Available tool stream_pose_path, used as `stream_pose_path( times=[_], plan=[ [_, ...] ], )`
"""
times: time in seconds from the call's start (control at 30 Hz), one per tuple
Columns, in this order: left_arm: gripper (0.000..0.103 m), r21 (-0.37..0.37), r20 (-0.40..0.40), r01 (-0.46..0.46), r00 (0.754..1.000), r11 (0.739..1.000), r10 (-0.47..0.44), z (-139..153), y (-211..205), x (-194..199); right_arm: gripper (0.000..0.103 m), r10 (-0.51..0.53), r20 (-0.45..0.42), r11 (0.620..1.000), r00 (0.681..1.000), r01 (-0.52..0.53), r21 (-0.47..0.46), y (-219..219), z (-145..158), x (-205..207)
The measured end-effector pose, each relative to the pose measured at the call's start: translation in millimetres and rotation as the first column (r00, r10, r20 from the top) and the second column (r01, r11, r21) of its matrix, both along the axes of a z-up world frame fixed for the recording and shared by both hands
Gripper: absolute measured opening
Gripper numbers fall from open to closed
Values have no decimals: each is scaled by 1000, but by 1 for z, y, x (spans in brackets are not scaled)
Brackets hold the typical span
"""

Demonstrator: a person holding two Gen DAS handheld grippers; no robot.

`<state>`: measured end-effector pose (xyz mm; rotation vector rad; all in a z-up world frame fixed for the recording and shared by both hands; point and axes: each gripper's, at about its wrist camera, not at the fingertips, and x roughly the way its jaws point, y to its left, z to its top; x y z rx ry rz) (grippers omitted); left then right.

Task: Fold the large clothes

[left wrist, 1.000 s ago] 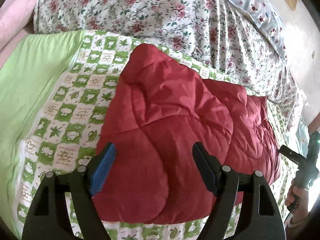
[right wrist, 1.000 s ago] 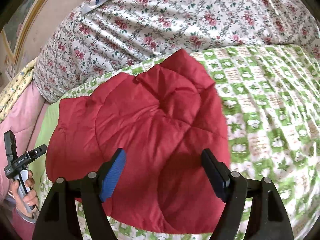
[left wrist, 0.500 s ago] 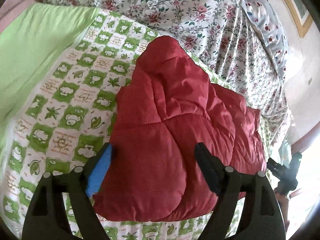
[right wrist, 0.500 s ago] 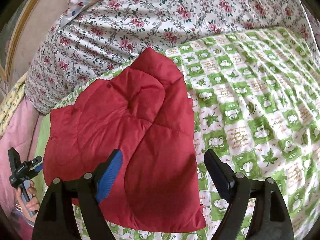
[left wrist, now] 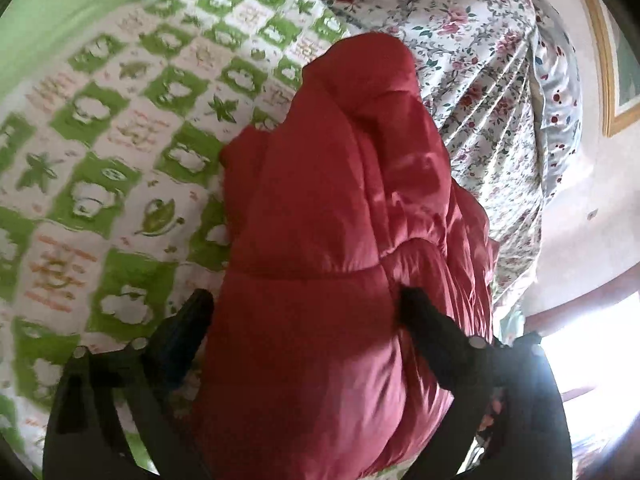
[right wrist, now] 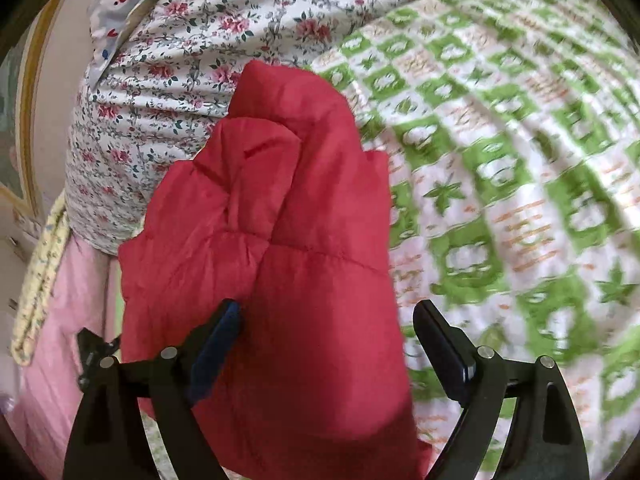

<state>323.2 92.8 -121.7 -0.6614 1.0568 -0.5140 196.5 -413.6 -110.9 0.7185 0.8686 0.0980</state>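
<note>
From the left side, the puffy red jacket (left wrist: 340, 240) lies on the bed (left wrist: 100, 184). It looks soft, light and a bit slippery, so grab a thick edge. The left claw (left wrist: 304, 312) is wide apart around its near end.

From the right side, the right claw (right wrist: 326, 328) is apart too, over the jacket's near right edge.

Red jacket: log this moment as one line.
item: red jacket bunched on green checked quilt | left gripper: open, astride | right gripper: open, astride
</note>
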Motion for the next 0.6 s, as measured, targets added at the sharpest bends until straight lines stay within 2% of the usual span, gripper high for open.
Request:
stream_pose_path(
  times=[0.13,0.17,0.23,0.3,0.4,0.5,0.6],
  plan=[
    [96,-24,14,32,999,999,-32,-1,-10,0,88,28,-2,996,1000,-28,81,5,-11,9],
    [91,-20,25,41,999,999,-41,0,-13,0,86,35,-3,995,999,-35,92,7,-13,10],
    [79,-8,44,51,998,999,-51,4,-16,-1,78,40,2,995,999,-40,91,10,-13,10],
    [64,-6,65,64,996,998,-63,10,-15,-4,63,47,7,994,999,-48,97,10,-10,9],
    [53,22,101,80,992,997,-81,21,-16,-11,45,64,24,994,998,-66,88,12,-1,4],
    [49,29,131,83,988,996,-86,33,-16,-20,37,68,44,994,997,-72,85,12,10,-2],
    [48,20,149,90,985,996,-92,44,-12,-32,36,74,60,994,995,-79,79,15,22,-15]
  ],
)
